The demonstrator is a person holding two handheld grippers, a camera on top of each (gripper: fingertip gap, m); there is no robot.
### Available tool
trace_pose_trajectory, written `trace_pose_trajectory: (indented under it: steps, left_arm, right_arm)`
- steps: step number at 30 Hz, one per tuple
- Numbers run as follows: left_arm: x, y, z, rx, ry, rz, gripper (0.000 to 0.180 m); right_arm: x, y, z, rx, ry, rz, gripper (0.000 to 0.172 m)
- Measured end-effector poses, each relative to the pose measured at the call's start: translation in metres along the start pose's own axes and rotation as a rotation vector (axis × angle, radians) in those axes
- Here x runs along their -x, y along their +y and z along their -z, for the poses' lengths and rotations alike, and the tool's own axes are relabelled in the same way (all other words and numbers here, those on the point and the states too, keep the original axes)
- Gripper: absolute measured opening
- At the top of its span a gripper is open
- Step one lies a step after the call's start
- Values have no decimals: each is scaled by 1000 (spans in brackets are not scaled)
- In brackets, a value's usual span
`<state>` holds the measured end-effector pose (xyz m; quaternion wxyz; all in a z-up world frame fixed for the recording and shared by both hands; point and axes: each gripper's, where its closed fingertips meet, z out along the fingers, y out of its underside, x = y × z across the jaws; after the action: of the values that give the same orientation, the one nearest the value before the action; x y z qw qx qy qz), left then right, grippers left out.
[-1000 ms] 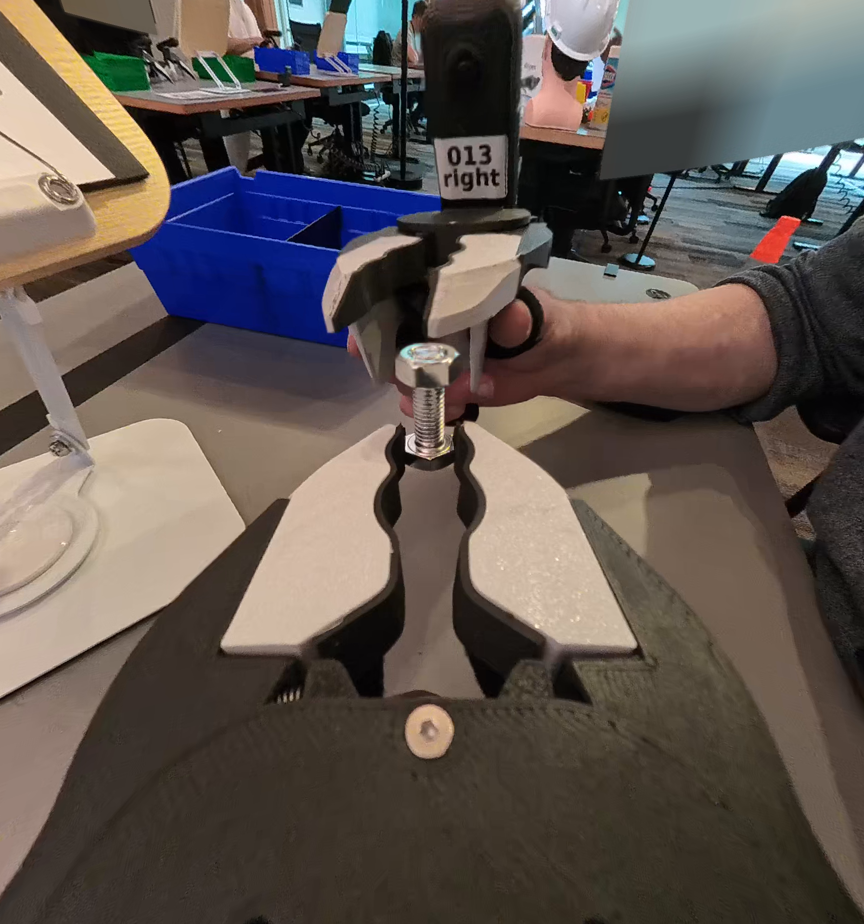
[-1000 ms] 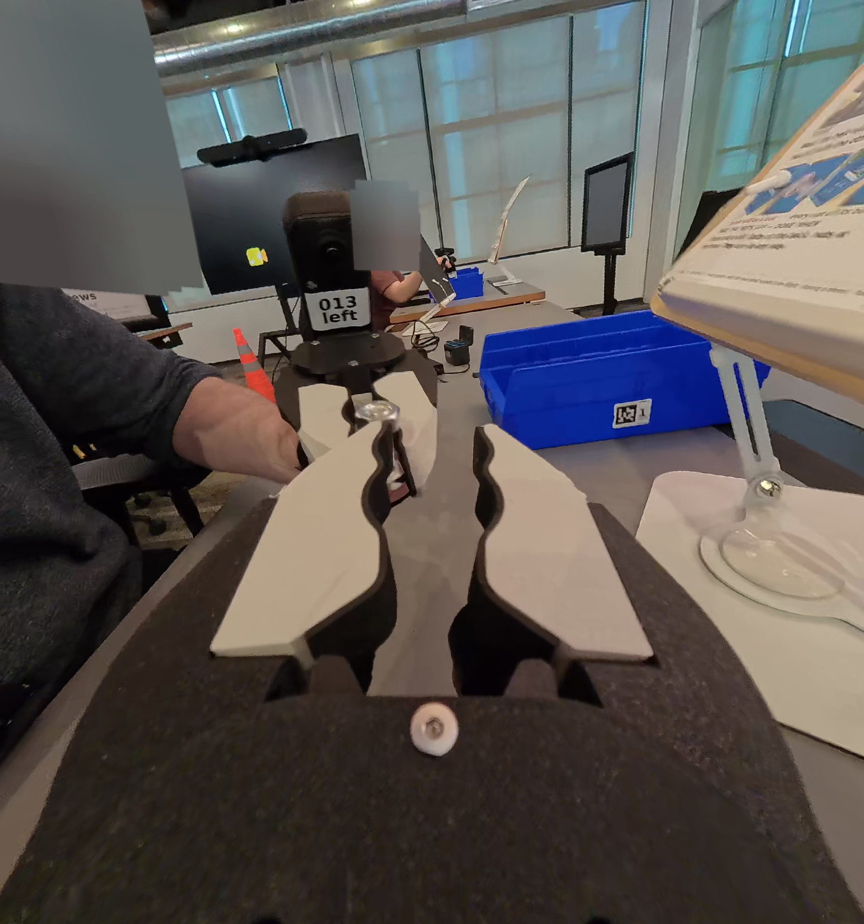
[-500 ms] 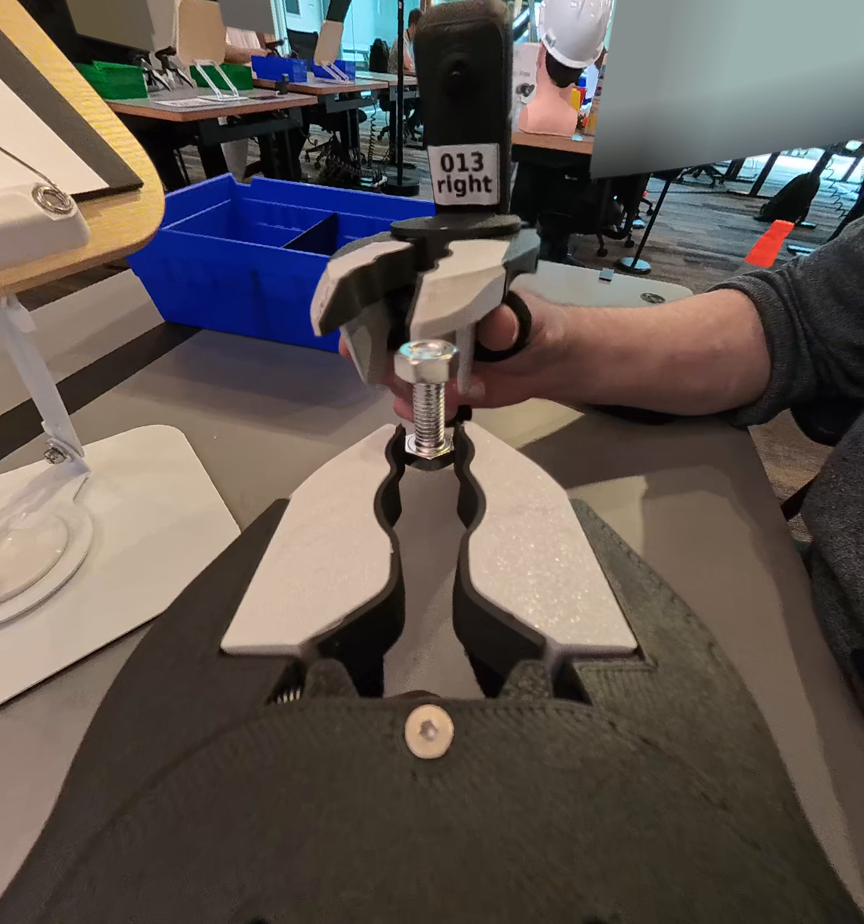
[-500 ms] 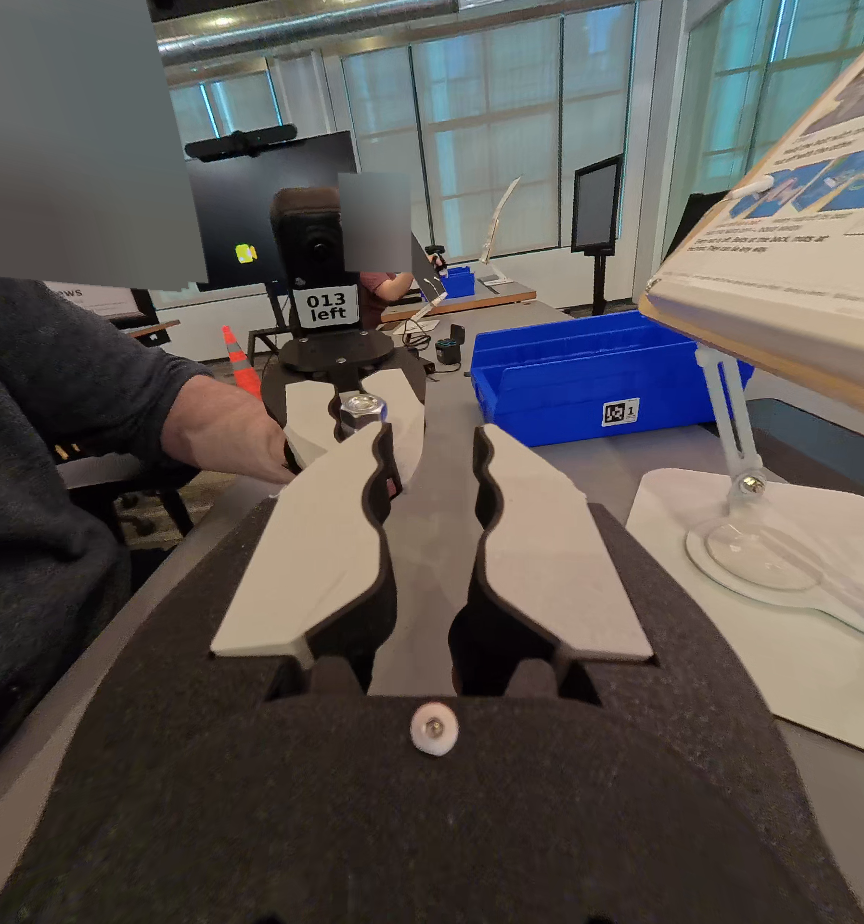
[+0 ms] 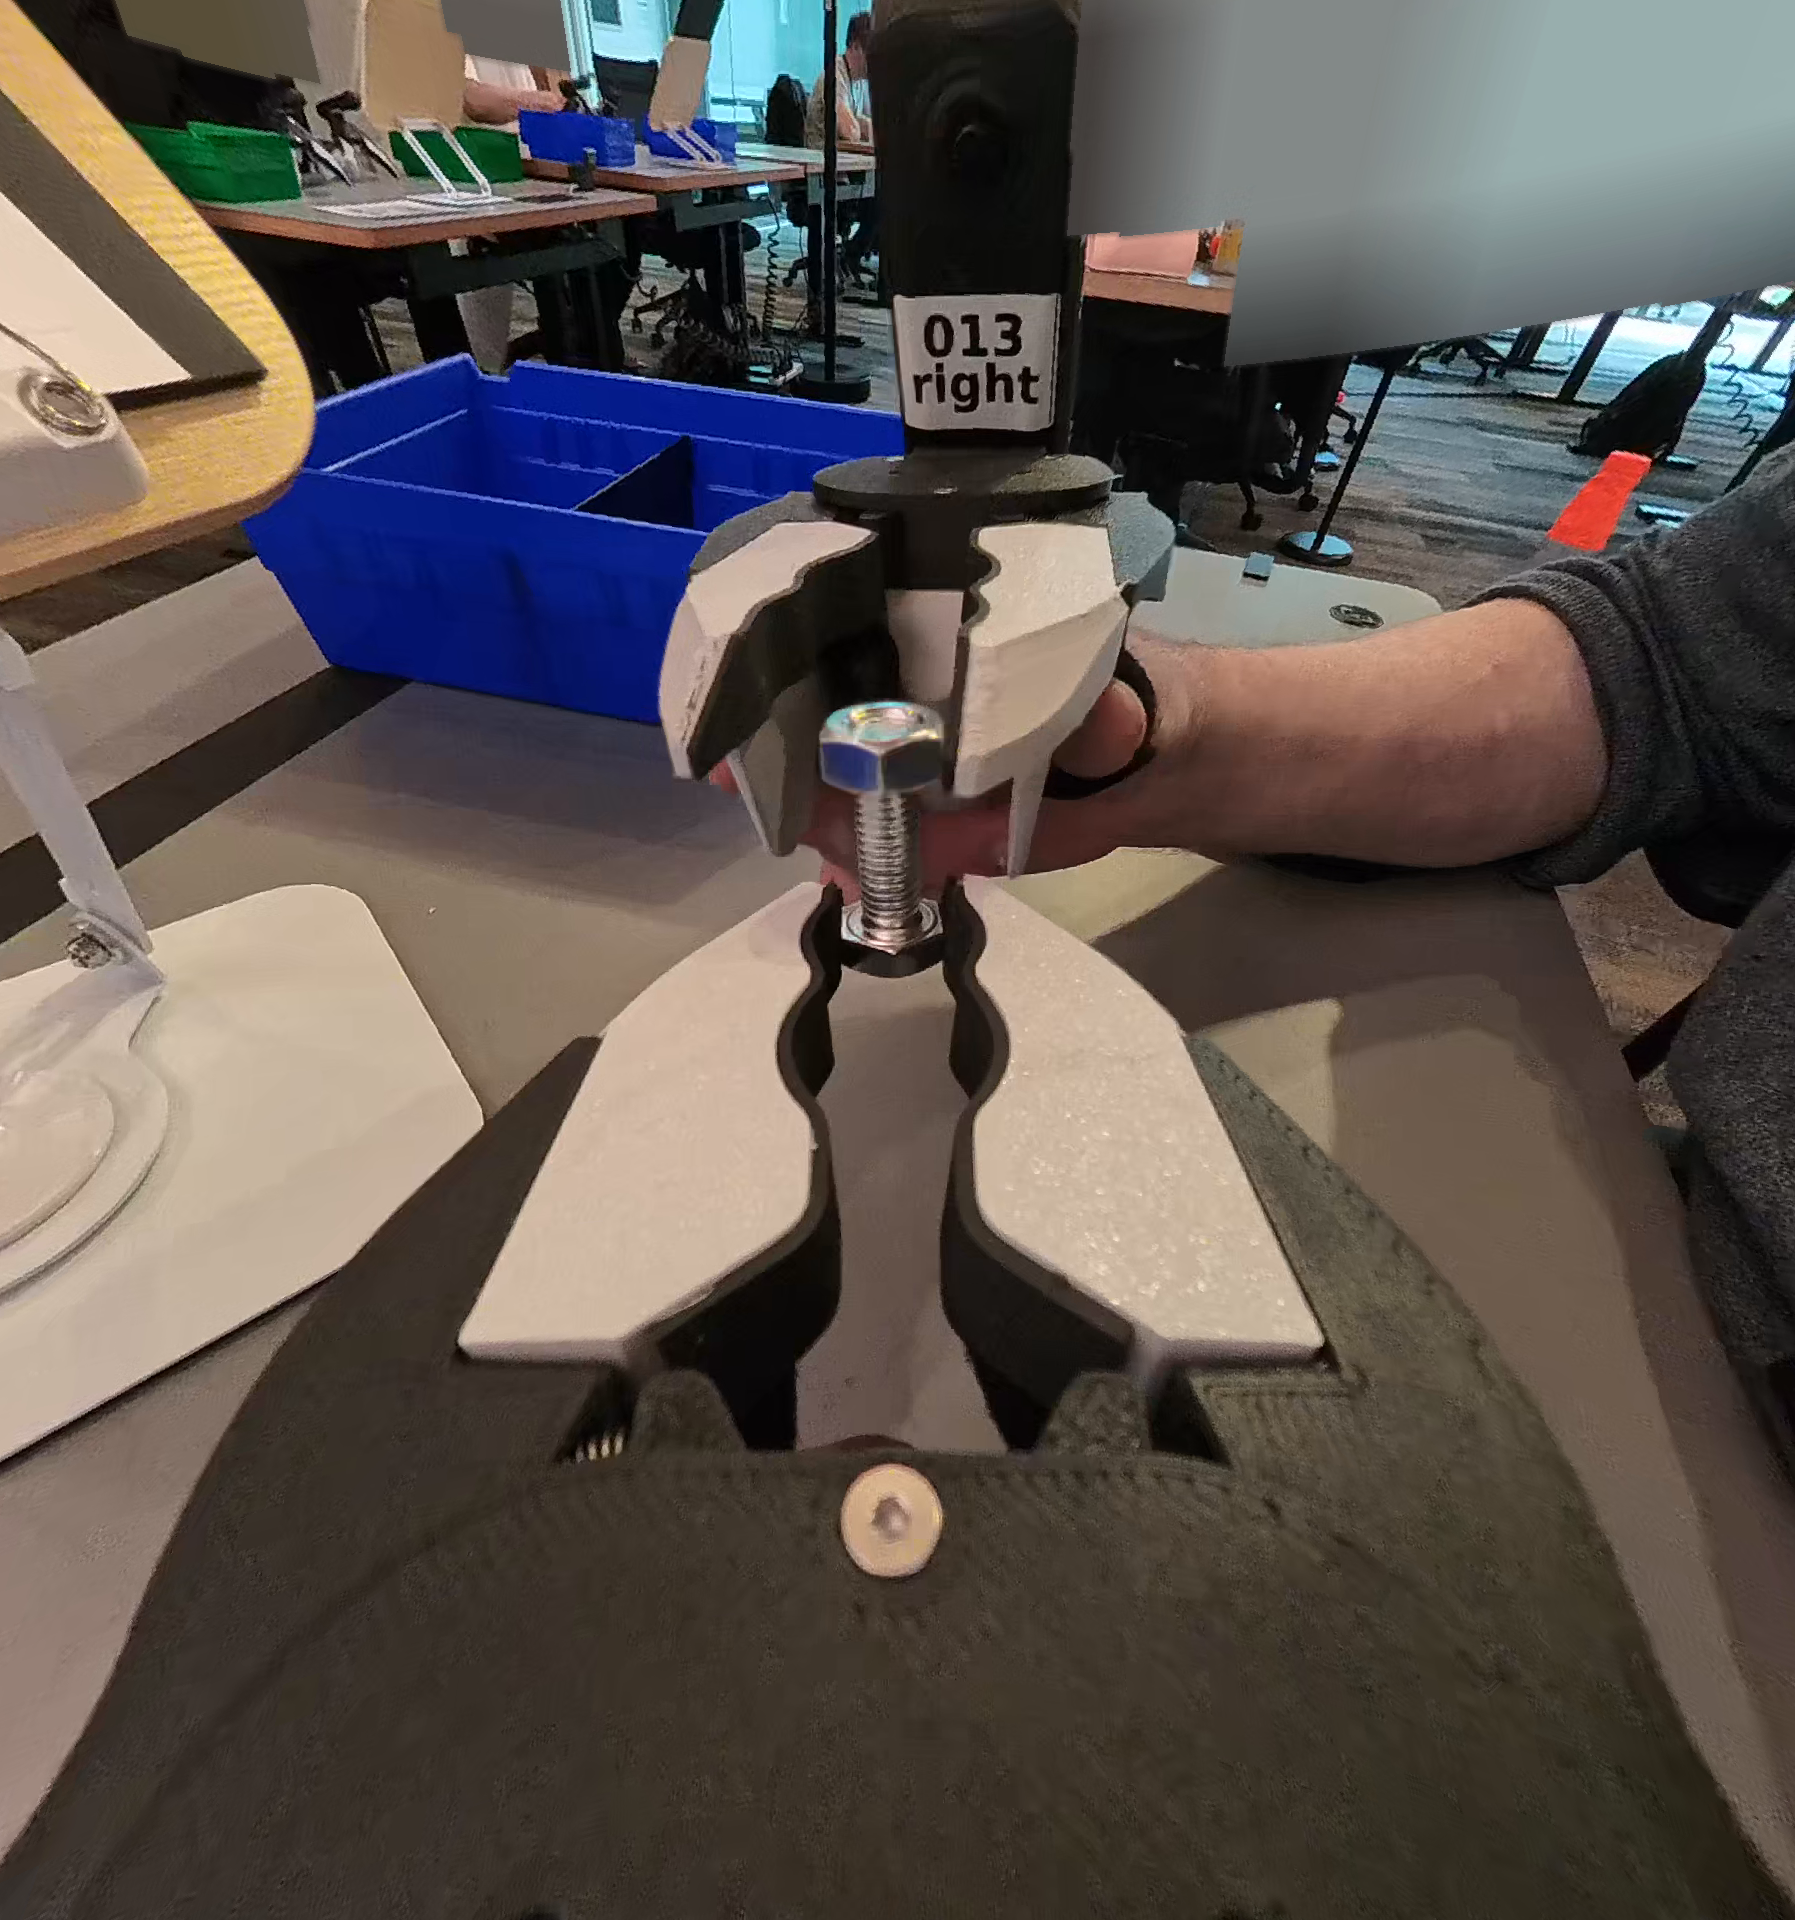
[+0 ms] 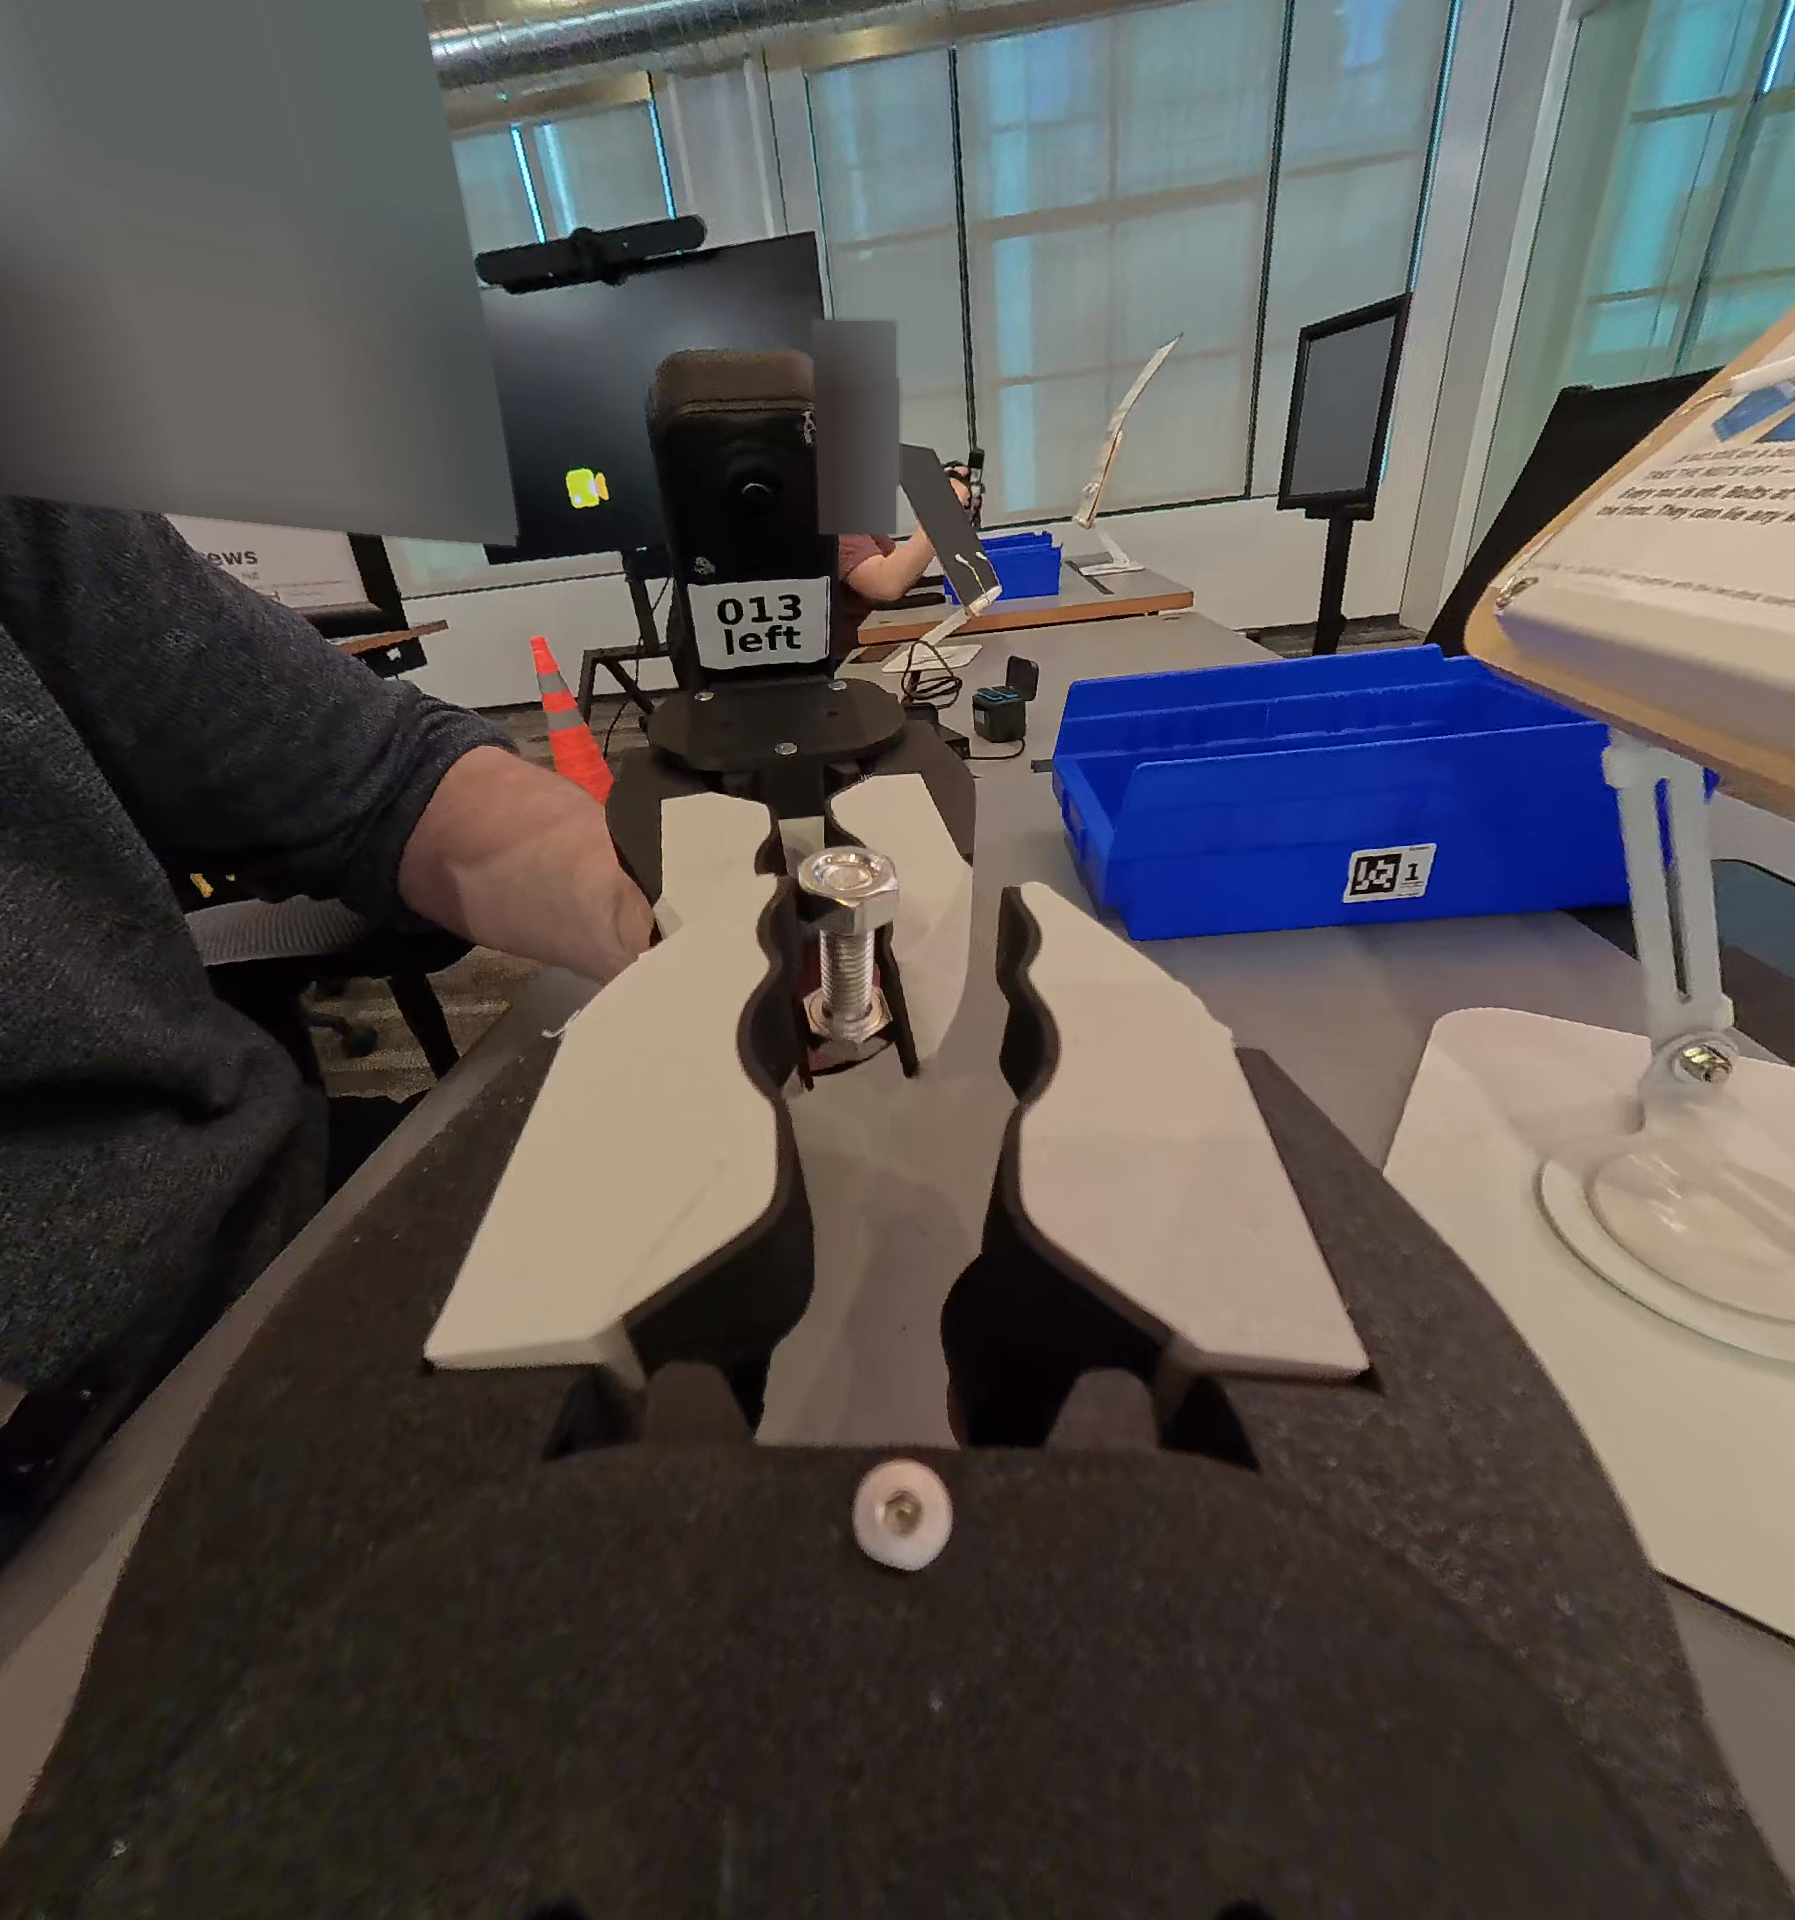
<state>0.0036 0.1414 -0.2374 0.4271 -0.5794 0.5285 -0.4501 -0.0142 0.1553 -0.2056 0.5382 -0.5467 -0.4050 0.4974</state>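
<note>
Grey tabletop (image 5: pixel 519 831) carries a blue plastic divided bin (image 5: pixel 519 561) and a white stand base (image 5: pixel 197 1091). Left gripper (image 5: pixel 888 930) has its fingers closed on the silver hex nut (image 5: pixel 888 925) threaded low on an upright silver steel bolt (image 5: pixel 882 821). Right gripper (image 6: pixel 898 935) stands with fingers parted around the bolt's hex head, one flank touching, not clamped. Rigid, smooth and probably slippery, the bolt is best held by its flats; its long axis runs vertical, head up.
</note>
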Motion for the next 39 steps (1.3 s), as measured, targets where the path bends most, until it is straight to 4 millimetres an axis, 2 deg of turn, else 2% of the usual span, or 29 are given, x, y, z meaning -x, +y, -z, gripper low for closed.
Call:
trace_pose_trajectory:
  steps: [5, 13, 18, 22, 25, 32, 39]
  left_arm:
    - [5, 0, 4, -4, -10, 1, 18]
    - [0, 4, -1, 19, -3, -19, 18]
    - [0, 2, 0, 17, -7, -19, 18]
    - [2, -1, 4, 8, -6, -27, 18]
    - [2, 2, 2, 22, -12, -32, 18]
    - [0, 2, 0, 31, -17, -50, 18]
    - [0, -2, 2, 19, -15, -51, 18]
  right_arm:
    - [-14, -1, 10, -2, 61, -18, 32]
    - [4, -2, -1, 14, -6, 26, 36]
    - [0, 1, 3, 14, -7, 4, 36]
    - [-6, -3, 10, 1, 19, 9, 32]
    - [-2, -8, 11, -15, 0, 10, 33]
    - [7, -4, -2, 24, -16, 37, 37]
    - [0, -5, 10, 2, -6, 16, 34]
